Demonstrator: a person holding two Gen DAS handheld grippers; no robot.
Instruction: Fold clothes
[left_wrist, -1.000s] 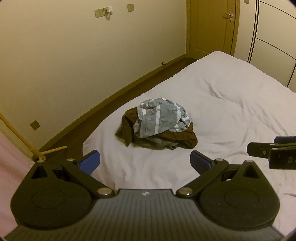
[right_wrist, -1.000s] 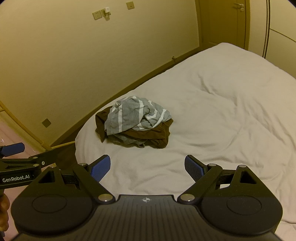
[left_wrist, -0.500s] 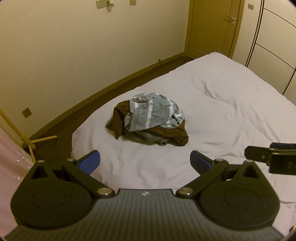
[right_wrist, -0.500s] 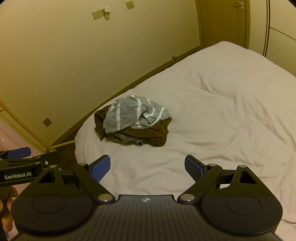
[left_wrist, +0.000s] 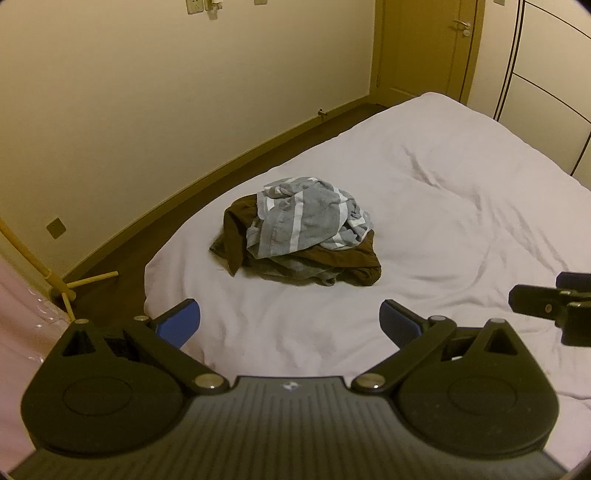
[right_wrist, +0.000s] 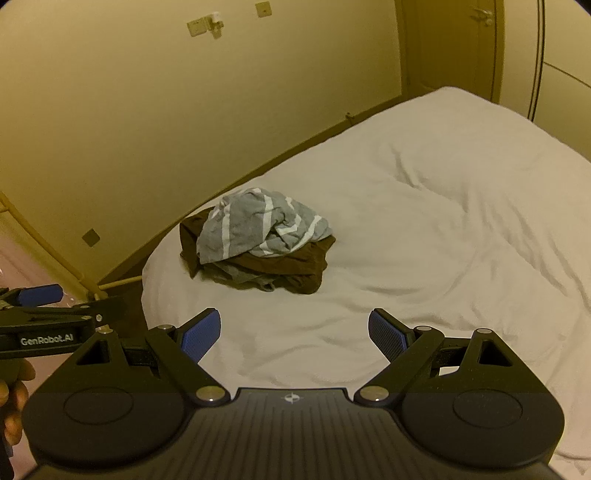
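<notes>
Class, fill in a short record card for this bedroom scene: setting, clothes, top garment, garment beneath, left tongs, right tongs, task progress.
setting: bed with a rumpled white cover, beside a cream wall
clothes: one crumpled pile near the bed's corner
top garment: grey garment with white stripes
garment beneath: dark brown garment
left tongs: open, empty, short of the pile
right tongs: open, empty, short of the pile
task progress: nothing folded yet
</notes>
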